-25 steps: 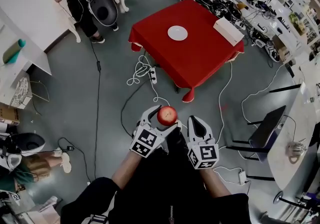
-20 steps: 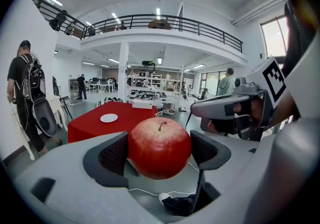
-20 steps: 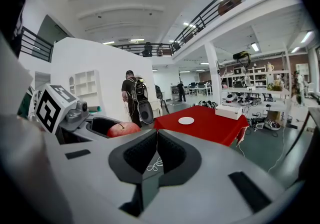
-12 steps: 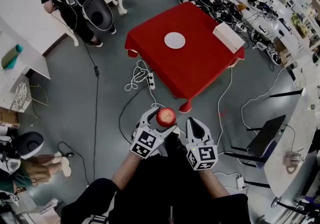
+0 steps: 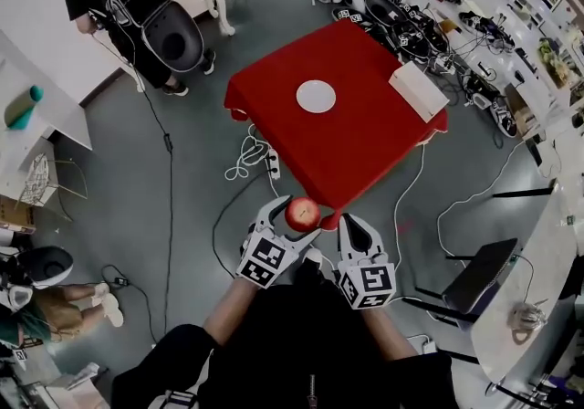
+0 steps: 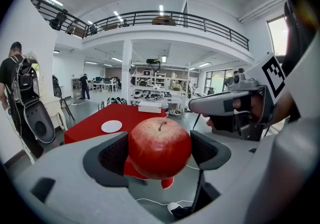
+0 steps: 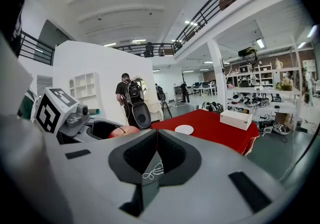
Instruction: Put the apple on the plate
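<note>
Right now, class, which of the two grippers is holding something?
The left gripper: its jaws grip the red apple from both sides. The right gripper has its jaws shut together with nothing between them.

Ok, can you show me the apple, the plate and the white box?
apple (image 6: 160, 148), left gripper view, middle of its red skin.
plate (image 5: 316, 96), head view, its bare white middle.
white box (image 5: 419, 90), head view, its top face.

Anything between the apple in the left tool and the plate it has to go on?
Nothing visible does. The apple is in the left tool; the plate lies bare on the red table ahead. The white box sits apart from it at the table's edge. Cables lie on the floor beside the table.
</note>
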### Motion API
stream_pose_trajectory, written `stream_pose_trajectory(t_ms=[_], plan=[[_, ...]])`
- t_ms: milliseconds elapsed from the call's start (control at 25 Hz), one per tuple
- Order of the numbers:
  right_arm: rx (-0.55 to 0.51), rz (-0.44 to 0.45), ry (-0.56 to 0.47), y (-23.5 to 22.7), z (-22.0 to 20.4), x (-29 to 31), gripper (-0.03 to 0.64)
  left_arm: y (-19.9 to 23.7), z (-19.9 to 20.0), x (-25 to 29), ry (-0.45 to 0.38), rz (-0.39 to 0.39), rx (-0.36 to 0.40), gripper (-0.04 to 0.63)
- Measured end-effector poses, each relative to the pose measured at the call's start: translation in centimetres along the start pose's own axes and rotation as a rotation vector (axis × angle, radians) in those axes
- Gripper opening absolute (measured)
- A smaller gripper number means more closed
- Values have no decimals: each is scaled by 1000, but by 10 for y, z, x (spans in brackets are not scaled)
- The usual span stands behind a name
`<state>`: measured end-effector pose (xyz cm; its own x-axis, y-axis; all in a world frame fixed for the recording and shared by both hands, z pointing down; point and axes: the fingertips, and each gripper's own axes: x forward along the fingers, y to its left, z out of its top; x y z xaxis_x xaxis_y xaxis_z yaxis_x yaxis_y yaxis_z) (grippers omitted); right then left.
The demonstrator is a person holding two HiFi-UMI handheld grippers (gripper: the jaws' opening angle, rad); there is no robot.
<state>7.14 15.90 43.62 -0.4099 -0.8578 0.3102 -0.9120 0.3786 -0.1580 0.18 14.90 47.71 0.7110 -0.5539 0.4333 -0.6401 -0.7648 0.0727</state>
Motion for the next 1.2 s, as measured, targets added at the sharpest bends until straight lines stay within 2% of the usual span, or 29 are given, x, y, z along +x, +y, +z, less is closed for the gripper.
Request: stream_pose_trajectory(t_ms=[640,1200], plan=[[45,3,31,-59,-1,21,12,7,13,62,48,-18,-19,385],[28,64,42,-78,0,28,12,12,27,79,34,45,-30,385]])
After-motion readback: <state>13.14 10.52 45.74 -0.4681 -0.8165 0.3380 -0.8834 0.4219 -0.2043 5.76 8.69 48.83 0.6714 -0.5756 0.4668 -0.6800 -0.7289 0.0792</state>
